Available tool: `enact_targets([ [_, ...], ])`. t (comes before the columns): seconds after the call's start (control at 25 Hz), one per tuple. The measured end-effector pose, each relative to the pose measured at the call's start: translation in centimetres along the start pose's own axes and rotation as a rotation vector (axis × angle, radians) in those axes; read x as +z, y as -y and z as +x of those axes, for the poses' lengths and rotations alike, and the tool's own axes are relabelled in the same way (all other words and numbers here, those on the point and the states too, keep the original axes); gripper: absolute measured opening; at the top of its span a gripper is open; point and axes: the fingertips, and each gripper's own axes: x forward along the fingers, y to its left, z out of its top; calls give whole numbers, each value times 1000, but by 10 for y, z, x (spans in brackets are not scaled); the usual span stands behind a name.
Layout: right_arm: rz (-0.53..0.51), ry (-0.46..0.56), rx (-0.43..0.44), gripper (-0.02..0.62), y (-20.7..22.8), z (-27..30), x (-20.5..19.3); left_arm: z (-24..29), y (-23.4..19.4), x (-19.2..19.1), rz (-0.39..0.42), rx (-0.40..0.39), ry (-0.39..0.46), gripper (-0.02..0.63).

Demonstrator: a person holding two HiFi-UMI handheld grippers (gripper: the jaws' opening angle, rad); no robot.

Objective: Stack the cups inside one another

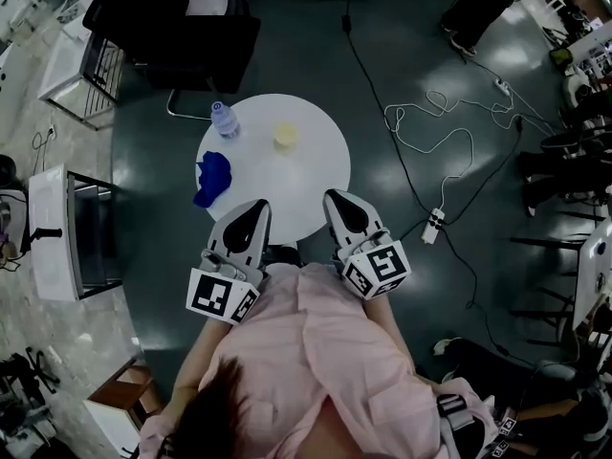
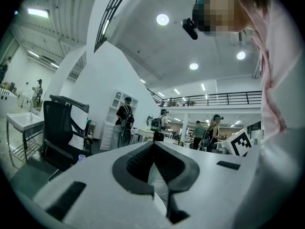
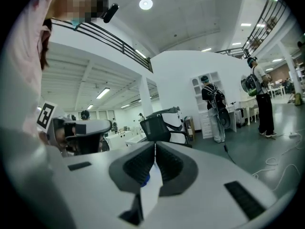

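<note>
A pale yellow cup (image 1: 286, 136) stands upright on the far part of the round white table (image 1: 306, 185). At the table's left edge lies a blue thing (image 1: 212, 178) whose shape I cannot make out; a bit of blue (image 3: 145, 179) shows through the right gripper's jaws. My left gripper (image 1: 258, 207) and right gripper (image 1: 337, 199) hover side by side at the table's near edge, well short of the cup. Both are shut with nothing in them: the jaws meet at their tips in the left gripper view (image 2: 154, 143) and the right gripper view (image 3: 155, 144).
A clear water bottle (image 1: 224, 120) stands at the table's far left, close to the cup. A black office chair (image 1: 172, 27) is behind the table. White cables (image 1: 449, 142) and a power strip (image 1: 435, 226) lie on the floor to the right; a white cabinet (image 1: 67, 232) stands left.
</note>
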Motion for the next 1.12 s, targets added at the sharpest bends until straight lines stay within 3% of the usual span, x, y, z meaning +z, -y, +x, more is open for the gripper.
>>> enact_targets([
  [0.48, -37, -109, 127, 32, -37, 15, -26, -7, 15, -6, -33, -12, -18, 15],
  [0.64, -41, -140, 145, 32, -43, 17, -32, -11, 11, -10, 3, -12, -22, 14],
  [0.88, -58, -146, 205, 32, -60, 24, -30, -16, 7, 2, -26, 30, -6, 15],
  [1.12, -83, -217, 239, 32, -67, 34, -43, -24, -4, -5, 0, 63, -5, 14],
])
